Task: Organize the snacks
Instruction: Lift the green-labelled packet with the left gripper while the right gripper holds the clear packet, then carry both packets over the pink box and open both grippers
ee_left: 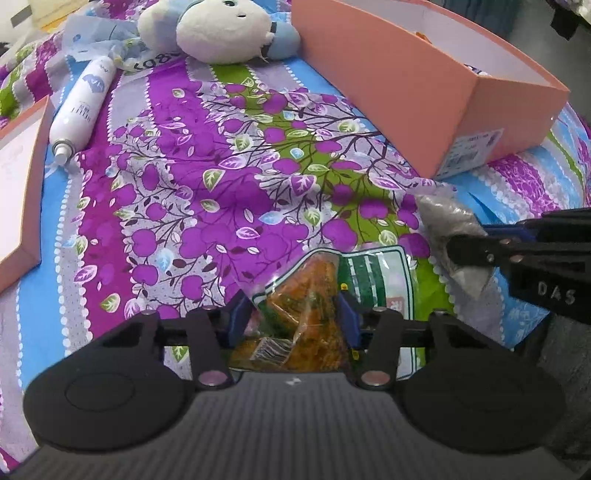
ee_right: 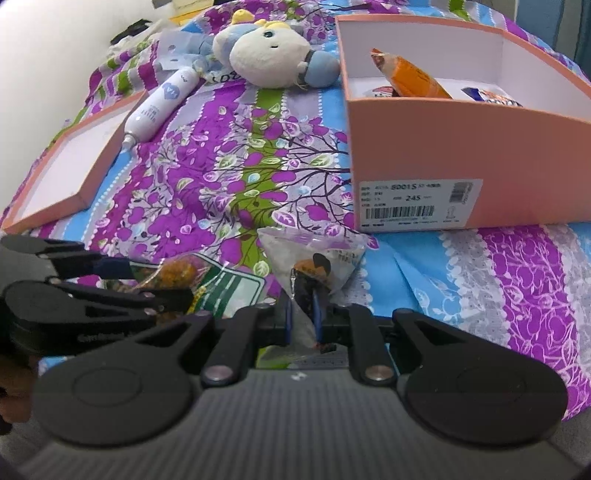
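The left gripper [ee_left: 295, 317] has its blue pads on either side of a green-and-orange snack bag [ee_left: 314, 295], half-spread and touching the bag's crinkled sides; whether they truly pinch it I cannot tell. Just to its right, the right gripper [ee_right: 303, 321] is nearly closed, clamped on a clear snack packet [ee_right: 314, 262] with a dark and orange print. Both packets rest on the floral bedspread [ee_left: 177, 192], side by side, with the two grippers close together and little room between them.

Ahead of the grippers the bedspread lies bare and open. Farther ahead and to the right sits the pink box [ee_right: 443, 147], its near wall bearing a barcode label [ee_right: 421, 203], its top open; an orange packet [ee_right: 410, 79] leans inside with other wrappers beside it. To the far left lies the pink lid [ee_right: 70, 173], inner side up. Beyond it a white bottle [ee_left: 81, 107] lies on its side, and farthest off, a plush toy [ee_left: 221, 29].
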### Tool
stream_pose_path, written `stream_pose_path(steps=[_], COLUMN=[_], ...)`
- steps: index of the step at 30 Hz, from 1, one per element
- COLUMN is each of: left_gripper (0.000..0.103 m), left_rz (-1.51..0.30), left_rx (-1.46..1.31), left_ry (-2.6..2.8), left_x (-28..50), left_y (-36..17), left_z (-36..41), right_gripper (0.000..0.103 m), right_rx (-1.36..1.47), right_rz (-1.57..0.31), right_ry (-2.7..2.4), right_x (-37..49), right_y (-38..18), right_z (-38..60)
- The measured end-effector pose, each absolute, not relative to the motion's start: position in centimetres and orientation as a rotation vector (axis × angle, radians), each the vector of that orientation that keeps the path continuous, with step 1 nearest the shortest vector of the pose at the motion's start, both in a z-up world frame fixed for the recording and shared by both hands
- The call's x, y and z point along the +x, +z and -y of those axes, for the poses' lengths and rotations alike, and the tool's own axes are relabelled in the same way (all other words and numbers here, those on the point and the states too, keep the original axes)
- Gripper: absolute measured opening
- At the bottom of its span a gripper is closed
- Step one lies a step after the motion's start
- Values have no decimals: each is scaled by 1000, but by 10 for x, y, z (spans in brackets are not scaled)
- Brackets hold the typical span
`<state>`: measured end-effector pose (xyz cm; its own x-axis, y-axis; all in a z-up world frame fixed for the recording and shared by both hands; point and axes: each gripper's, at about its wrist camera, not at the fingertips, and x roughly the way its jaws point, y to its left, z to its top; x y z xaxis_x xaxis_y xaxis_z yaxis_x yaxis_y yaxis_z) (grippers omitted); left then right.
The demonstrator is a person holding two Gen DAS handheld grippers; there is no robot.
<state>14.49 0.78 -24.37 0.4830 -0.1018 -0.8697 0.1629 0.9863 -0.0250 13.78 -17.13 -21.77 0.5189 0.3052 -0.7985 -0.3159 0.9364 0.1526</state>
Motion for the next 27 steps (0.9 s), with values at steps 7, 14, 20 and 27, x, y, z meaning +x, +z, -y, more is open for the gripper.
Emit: stream_pose_path(steps=[7, 14, 20, 27], left_gripper=[49, 49, 49, 49], left_rz=[-1095, -1050, -957, -826], left_rx=[-47, -123, -154, -210], left_ry=[-170, -144, -103, -125], left_x=[144, 146, 156, 178], left_y=[-227, -184, -128, -59], left_z=[-15, -16, -16, -5], right_gripper=[14, 14, 14, 14], right_rx=[9, 38, 55, 62], right_rz=[-945, -894, -815, -688], right_ry=[358, 354, 364, 349], right_x=[136, 131, 130, 142], right_y=[-202, -172, -130, -76], right_z=[178, 189, 196, 213])
